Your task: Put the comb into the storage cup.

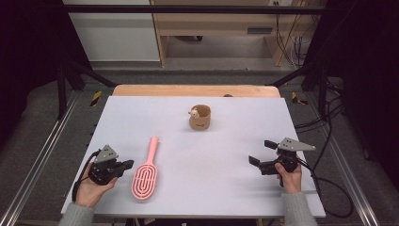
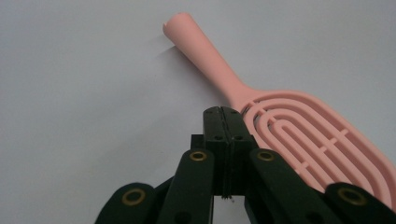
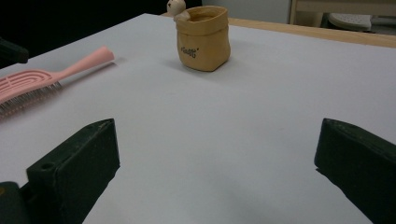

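Pink brush [image 1: 146, 173] flat on table [image 1: 226, 155], just right of left gripper [image 1: 126, 165], jaws closed on nothing. Right gripper [image 1: 259, 153] jaws wide apart, empty. Tan pot [image 1: 200, 117] behind.

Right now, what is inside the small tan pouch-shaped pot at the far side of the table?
A small cream figurine peeks over the rim of the tan pouch-shaped pot. Its lower part and the pot's bottom are hidden by the wall.

in the left gripper view the pink hairbrush [image 2: 299, 135] runs off the right and bottom edges, its lower head hidden behind the left gripper [image 2: 226, 114]. in the right gripper view the brush head is cut at the left edge. the lettering on the tan pot [image 3: 203, 39] is too small to read.
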Demonstrator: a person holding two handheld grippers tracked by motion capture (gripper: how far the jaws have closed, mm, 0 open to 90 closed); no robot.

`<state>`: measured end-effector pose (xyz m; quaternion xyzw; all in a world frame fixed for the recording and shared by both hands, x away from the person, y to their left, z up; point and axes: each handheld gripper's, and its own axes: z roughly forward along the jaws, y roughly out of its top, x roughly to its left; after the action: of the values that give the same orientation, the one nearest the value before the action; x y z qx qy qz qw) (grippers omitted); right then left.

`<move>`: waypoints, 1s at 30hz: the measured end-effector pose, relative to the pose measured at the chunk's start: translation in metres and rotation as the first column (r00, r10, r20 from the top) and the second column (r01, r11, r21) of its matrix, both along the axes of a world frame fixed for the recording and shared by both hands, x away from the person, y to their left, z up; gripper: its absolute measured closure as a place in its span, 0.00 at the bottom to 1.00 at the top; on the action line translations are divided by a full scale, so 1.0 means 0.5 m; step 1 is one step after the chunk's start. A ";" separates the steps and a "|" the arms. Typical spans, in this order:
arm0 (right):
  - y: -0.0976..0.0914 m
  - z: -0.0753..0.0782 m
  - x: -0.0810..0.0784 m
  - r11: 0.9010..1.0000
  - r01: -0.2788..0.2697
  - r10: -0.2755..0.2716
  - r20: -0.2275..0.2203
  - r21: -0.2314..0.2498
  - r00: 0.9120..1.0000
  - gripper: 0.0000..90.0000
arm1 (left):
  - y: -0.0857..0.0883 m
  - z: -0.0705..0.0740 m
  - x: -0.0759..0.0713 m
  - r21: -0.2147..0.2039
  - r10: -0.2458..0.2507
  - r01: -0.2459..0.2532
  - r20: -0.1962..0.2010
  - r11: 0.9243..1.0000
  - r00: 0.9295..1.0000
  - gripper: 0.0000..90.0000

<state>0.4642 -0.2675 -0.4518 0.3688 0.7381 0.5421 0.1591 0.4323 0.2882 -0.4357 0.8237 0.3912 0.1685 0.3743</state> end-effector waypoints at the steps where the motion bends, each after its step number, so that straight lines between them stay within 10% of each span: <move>1: 0.000 0.000 0.000 1.000 0.000 0.000 0.000 0.000 1.000 0.00 | 0.000 0.000 0.000 0.000 0.000 0.000 0.000 1.000 1.000 1.00; 30: 0.000 0.000 0.000 1.000 0.000 0.000 -0.001 -0.004 1.000 0.00 | -0.009 -0.016 -0.088 0.027 -0.081 0.083 -0.057 0.996 0.995 1.00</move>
<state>0.4643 -0.2672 -0.4521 0.3686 0.7394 0.5404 0.1595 0.3882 0.2839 -0.4439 0.8490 0.3646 0.1358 0.3576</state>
